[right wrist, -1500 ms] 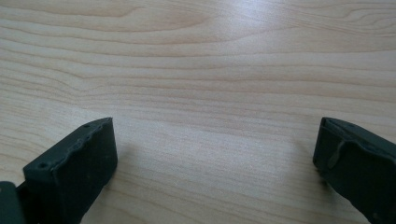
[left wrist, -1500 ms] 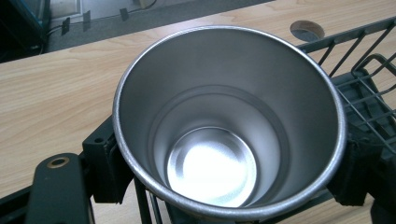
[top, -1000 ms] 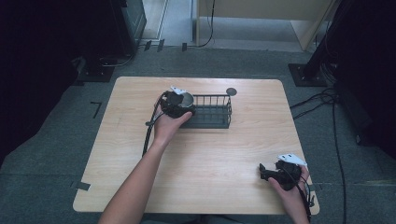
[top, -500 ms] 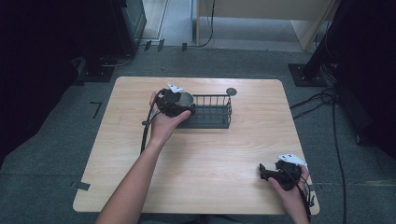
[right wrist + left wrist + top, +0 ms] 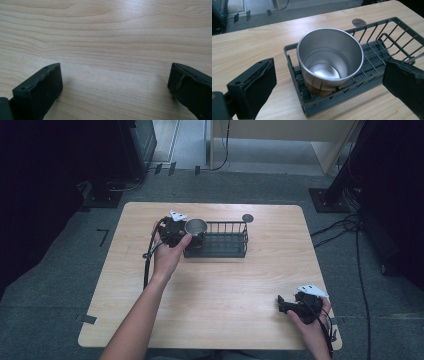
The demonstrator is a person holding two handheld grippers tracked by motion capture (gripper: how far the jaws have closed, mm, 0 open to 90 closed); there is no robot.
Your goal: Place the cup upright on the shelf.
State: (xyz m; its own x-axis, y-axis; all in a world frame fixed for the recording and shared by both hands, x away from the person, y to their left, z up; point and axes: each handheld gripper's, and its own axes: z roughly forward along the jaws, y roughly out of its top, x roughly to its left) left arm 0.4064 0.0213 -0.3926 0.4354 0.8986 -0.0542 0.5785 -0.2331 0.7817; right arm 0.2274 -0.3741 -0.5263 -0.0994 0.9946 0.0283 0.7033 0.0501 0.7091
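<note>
A shiny steel cup [image 5: 196, 226] [image 5: 329, 57] stands upright in the left end of a dark wire basket [image 5: 222, 251] [image 5: 392, 22] at the back middle of the wooden table. My left gripper [image 5: 186, 236] [image 5: 331, 83] is just left of the basket, open, its jaws wide on either side of the cup without touching it. My right gripper [image 5: 283, 304] [image 5: 115, 85] rests low over bare wood near the front right corner, open, with nothing between its jaws.
A small dark round disc [image 5: 247, 218] [image 5: 359, 22] lies on the table [image 5: 230, 295] just behind the basket's right end. The left gripper's cable [image 5: 146, 265] trails along the person's left forearm. Grey floor and black stands surround the table.
My left gripper has drawn back slightly to the left from the basket. The cup stays put in the basket. The right gripper has not moved.
</note>
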